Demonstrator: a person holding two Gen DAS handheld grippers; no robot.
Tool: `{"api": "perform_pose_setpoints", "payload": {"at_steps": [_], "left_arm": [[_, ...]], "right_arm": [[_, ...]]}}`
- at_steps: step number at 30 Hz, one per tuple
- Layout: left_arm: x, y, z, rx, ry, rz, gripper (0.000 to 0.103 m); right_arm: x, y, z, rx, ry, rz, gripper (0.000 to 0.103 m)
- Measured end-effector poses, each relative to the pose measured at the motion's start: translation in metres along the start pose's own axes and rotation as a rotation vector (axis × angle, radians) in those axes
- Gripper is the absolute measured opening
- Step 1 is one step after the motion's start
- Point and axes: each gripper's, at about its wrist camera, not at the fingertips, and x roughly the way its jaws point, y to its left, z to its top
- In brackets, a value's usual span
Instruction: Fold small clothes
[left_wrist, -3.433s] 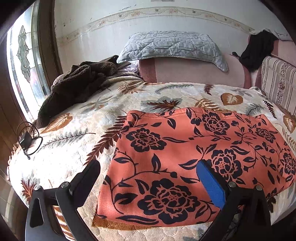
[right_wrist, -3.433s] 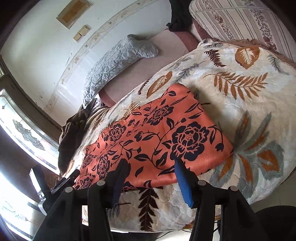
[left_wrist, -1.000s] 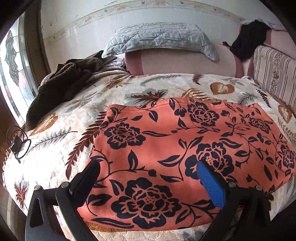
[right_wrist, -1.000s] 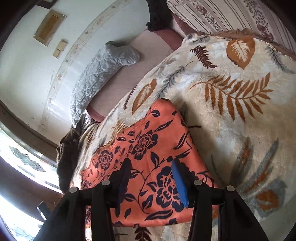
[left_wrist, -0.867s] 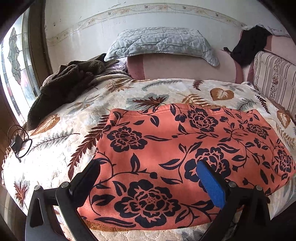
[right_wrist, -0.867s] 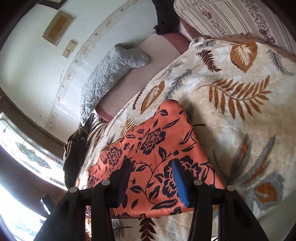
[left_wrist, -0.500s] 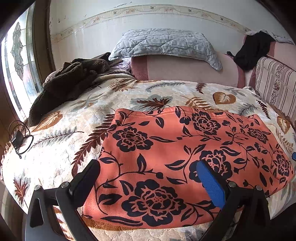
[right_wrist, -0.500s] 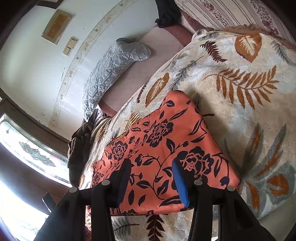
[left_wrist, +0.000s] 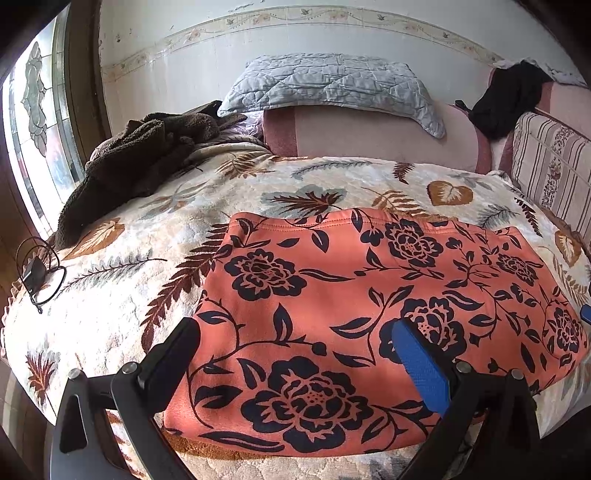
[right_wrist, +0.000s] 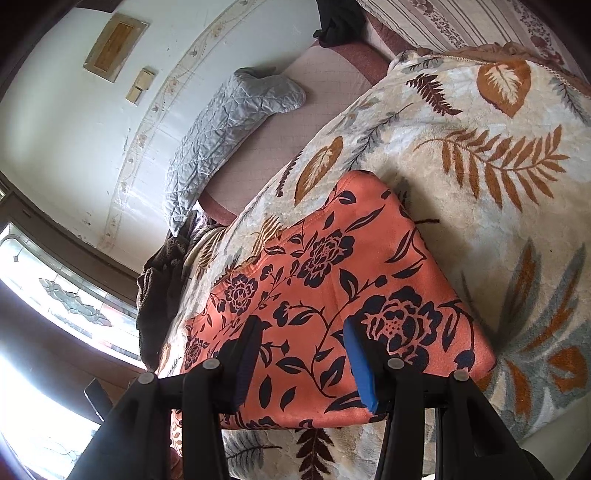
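Observation:
An orange garment with black flowers (left_wrist: 369, 314) lies flat as a folded rectangle on the leaf-patterned blanket (left_wrist: 129, 266). My left gripper (left_wrist: 295, 339) is open and empty, hovering above the garment's near left part. In the right wrist view the same garment (right_wrist: 332, 288) lies on the blanket (right_wrist: 498, 177). My right gripper (right_wrist: 301, 339) is open and empty above the garment's near edge. A blue bit of the right gripper (left_wrist: 585, 314) shows at the right edge of the left wrist view.
A brown fleece heap (left_wrist: 140, 158) lies at the back left. A grey quilted pillow (left_wrist: 332, 85) rests on a pink bolster (left_wrist: 369, 133). A black cloth (left_wrist: 506, 99) hangs at the back right by a striped cushion (left_wrist: 554, 170). A charger with cable (left_wrist: 35, 273) lies at the bed's left edge.
Both grippers stay open and empty. Both views have shifted slightly above the garment. The garment has not moved.

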Motion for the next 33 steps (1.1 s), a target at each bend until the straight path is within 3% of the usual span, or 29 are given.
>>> {"api": "perform_pose_setpoints", "payload": {"at_steps": [24, 27, 30, 33], "left_arm": [[0.007, 0.004, -0.002, -0.007, 0.025, 0.017, 0.103], [0.016, 0.004, -0.004, 0.003, 0.065, 0.041, 0.103], [0.042, 0.001, -0.014, 0.046, 0.208, 0.075, 0.103], [0.04, -0.006, -0.016, 0.087, 0.187, 0.097, 0.103]], "right_arm": [[0.015, 0.004, -0.004, -0.018, 0.05, -0.023, 0.049], [0.018, 0.003, -0.004, -0.012, 0.062, -0.038, 0.049], [0.027, -0.002, -0.005, 0.008, 0.107, -0.079, 0.049], [0.044, -0.013, -0.009, 0.06, 0.186, -0.131, 0.052]]}}
